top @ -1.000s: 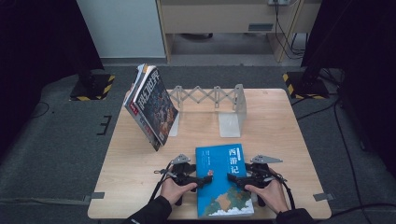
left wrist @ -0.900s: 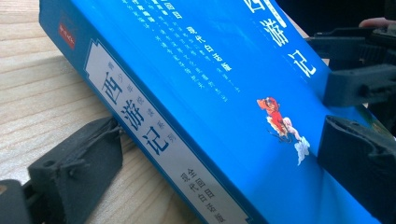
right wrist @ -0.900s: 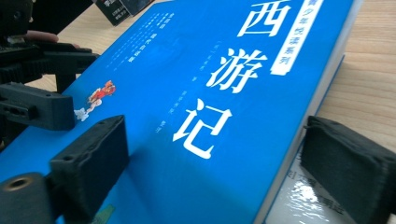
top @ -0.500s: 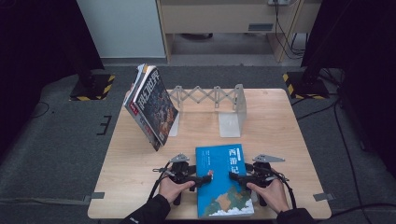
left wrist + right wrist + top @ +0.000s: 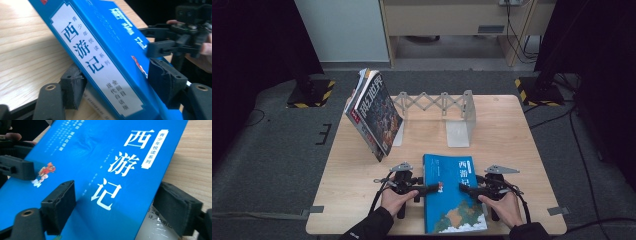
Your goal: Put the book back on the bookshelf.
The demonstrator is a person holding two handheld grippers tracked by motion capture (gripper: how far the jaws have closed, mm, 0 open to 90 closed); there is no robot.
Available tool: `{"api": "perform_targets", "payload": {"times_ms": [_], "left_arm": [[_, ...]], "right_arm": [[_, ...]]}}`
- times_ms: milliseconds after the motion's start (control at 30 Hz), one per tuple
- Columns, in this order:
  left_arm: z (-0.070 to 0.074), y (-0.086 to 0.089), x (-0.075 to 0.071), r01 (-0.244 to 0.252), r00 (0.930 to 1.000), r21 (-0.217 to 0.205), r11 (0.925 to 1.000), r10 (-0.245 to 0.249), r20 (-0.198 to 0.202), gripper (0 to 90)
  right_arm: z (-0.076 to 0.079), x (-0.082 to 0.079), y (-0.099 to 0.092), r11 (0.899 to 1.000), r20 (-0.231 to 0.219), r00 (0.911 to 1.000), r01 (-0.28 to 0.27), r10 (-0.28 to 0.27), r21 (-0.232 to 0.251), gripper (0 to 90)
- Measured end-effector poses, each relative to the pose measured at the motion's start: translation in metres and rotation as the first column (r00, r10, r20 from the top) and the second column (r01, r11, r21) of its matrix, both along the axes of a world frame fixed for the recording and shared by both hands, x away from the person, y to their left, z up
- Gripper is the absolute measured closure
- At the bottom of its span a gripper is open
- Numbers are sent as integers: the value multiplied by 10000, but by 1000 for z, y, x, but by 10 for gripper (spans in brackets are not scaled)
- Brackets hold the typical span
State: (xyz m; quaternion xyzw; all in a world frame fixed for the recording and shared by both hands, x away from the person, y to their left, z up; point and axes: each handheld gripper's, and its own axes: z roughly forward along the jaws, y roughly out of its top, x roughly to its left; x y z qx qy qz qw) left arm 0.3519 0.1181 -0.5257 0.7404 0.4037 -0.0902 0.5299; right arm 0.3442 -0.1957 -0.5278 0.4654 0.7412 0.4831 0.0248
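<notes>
high view: blue book was seen flat on the table, between left gripper and right gripper.
left gripper view: jaws had been closing, spine edge was straddled; contact couldn't be told.
right gripper view: jaws had been closing, opposite edge was straddled; contact unclear.

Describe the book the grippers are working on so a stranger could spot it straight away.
On the wooden table, look at the near edge, in front of the metal folding book rack. The blue book lies flat there between both grippers; the other books lean upright at the rack's left end.
</notes>
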Motion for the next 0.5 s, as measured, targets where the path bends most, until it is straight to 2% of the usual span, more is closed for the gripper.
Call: {"api": "perform_targets", "payload": {"times_ms": [167, 500], "left_arm": [[1, -6, -2, 351, 9993, 39, 9994, -351, -94, 337], [1, -8, 0, 85, 9989, 4, 10000, -84, -466, 378]], "right_arm": [[0, 1, 3, 9998, -10, 10000, -79, 79, 171, 212], [2, 2, 2, 9999, -13, 9999, -167, 167, -4, 229]]}}
